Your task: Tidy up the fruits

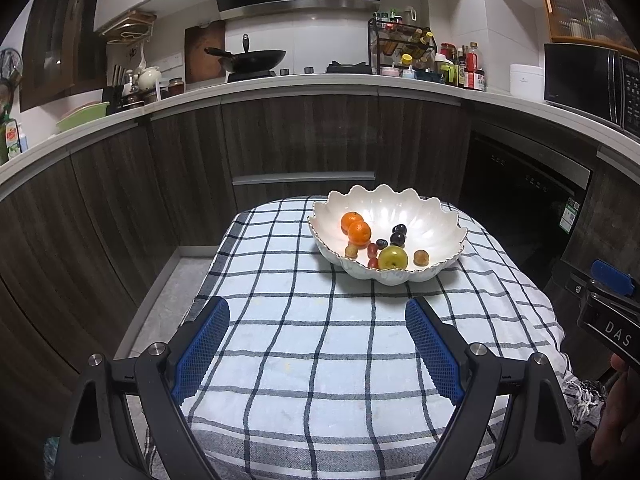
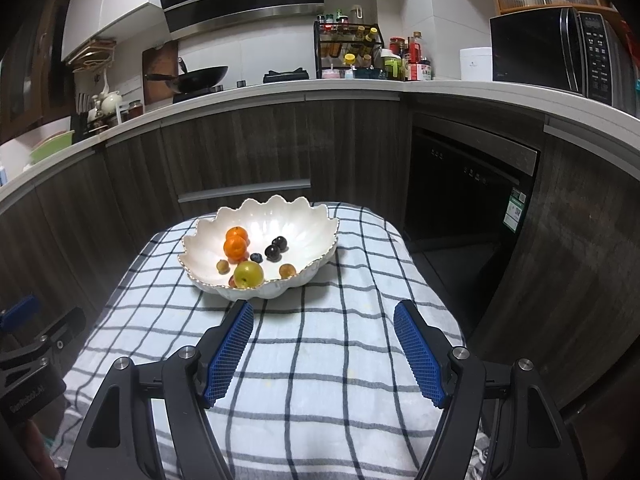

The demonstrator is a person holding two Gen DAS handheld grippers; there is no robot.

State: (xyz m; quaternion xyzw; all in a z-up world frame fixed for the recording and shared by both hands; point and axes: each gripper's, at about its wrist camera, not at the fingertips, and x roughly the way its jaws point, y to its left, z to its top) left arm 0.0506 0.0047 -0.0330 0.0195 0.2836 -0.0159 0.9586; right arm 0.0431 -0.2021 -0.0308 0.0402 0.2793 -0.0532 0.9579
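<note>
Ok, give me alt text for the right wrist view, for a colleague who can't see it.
The open right gripper hovers empty over a checked cloth, pointing toward a white scalloped bowl just ahead. The bowl holds two oranges, a yellow-green apple, dark grapes and a few smaller fruits. Kitchen cabinets and a cluttered counter fill the background.

The black left gripper with blue ribbed pads (image 1: 317, 312) hovered with its jaws spread wide, nothing between them. The matching right gripper (image 2: 323, 316) hovered likewise, jaws apart and empty, both tilted downward.

Both wrist cams face forward-down, sharing bowl (image 1: 386, 232) on table.
</note>
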